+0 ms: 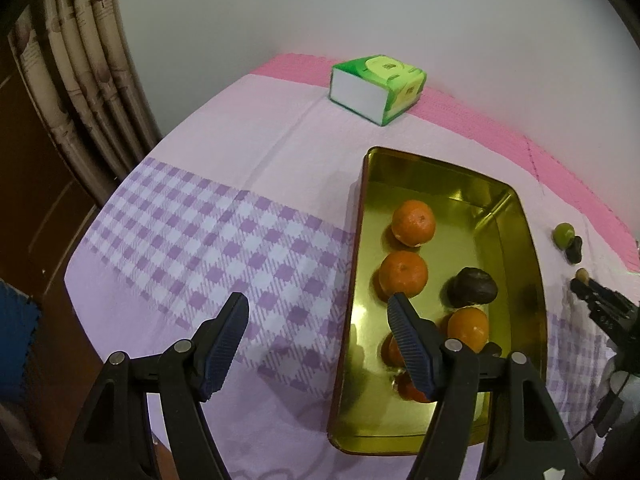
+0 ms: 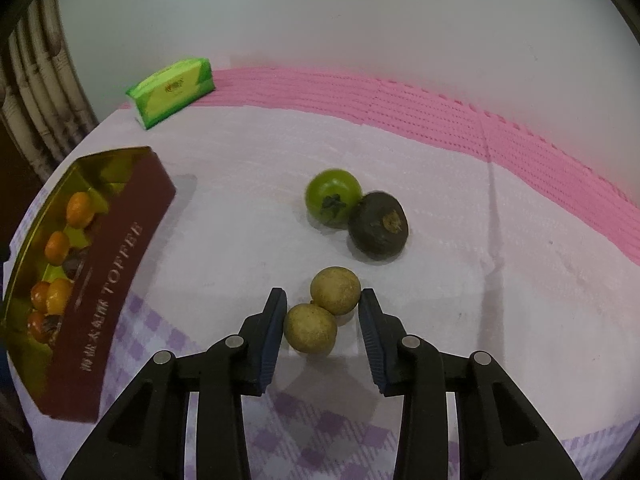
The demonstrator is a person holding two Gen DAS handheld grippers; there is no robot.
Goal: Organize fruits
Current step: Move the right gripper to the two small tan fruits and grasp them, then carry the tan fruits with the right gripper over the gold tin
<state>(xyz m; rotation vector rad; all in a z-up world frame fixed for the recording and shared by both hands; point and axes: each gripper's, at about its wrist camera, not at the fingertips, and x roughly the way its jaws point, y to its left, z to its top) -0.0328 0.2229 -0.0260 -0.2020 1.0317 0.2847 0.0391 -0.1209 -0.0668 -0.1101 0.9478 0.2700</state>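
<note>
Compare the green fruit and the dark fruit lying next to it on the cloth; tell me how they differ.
The green fruit is bright green with a smooth, shiny skin; the dark fruit is nearly black and dull. The green fruit shows a dark leafy calyx, while the dark fruit shows a brownish stem scar. The green fruit lies farther from the right gripper than the dark fruit. Both are round, similar in size, touching each other, and lie outside the gold tin.

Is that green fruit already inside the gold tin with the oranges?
No, the green fruit sits on the tablecloth outside the gold tin, touching a dark round fruit.
</note>
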